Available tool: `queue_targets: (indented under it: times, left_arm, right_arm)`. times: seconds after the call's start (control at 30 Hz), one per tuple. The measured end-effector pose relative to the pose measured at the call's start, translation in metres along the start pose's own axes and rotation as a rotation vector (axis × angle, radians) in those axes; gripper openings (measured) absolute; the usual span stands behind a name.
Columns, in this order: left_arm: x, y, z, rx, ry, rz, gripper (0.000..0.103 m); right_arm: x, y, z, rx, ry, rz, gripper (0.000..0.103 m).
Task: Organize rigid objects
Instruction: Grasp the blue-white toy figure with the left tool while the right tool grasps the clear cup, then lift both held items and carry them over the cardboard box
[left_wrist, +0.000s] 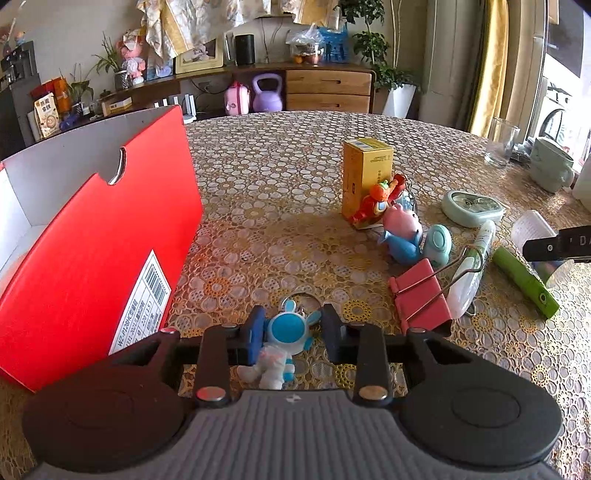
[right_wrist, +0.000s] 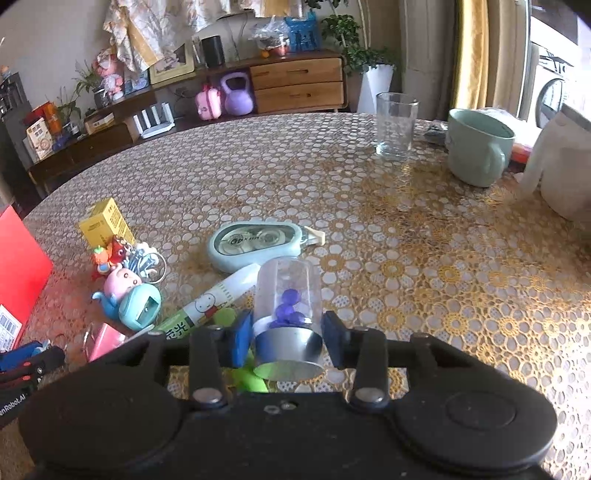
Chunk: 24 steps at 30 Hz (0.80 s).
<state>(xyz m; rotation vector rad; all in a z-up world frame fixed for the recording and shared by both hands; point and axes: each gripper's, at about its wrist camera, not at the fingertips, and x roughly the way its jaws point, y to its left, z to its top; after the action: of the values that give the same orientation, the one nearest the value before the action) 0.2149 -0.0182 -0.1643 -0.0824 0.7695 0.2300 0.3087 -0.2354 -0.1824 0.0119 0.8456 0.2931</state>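
Observation:
My left gripper is shut on a blue-and-white astronaut keychain, held just above the table beside the open red shoebox. My right gripper has its jaws around a clear plastic tube with a silver cap that holds blue pins; the left pad touches it, a small gap shows at the right pad. On the table lie a yellow box, toy keychains, a teal sharpener, a pink binder clip, a glue stick, a green marker and a correction tape.
A glass, a mint mug and a white jug stand at the far right of the round table. A sideboard with clutter stands behind the table.

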Motion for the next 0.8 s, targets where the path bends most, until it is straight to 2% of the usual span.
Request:
queue_targets:
  times: [0.27,0.6,0.8]
  left_arm:
    - [-0.012,0.010,0.002,-0.011,0.011,-0.041,0.031]
    - [-0.045,0.024,0.018,-0.022,0.003,-0.101,0.031]
    - [-0.071,0.040,0.033,-0.039,0.000,-0.167,0.031]
  right_arm:
    - [-0.035,0.012,-0.003,-0.004,-0.013,-0.002,0.040]
    - [-0.087,0.052,-0.011,-0.019,-0.029,0.020,0.040]
    - [-0.113,0.076,-0.015,-0.029,-0.035,0.037,0.040]
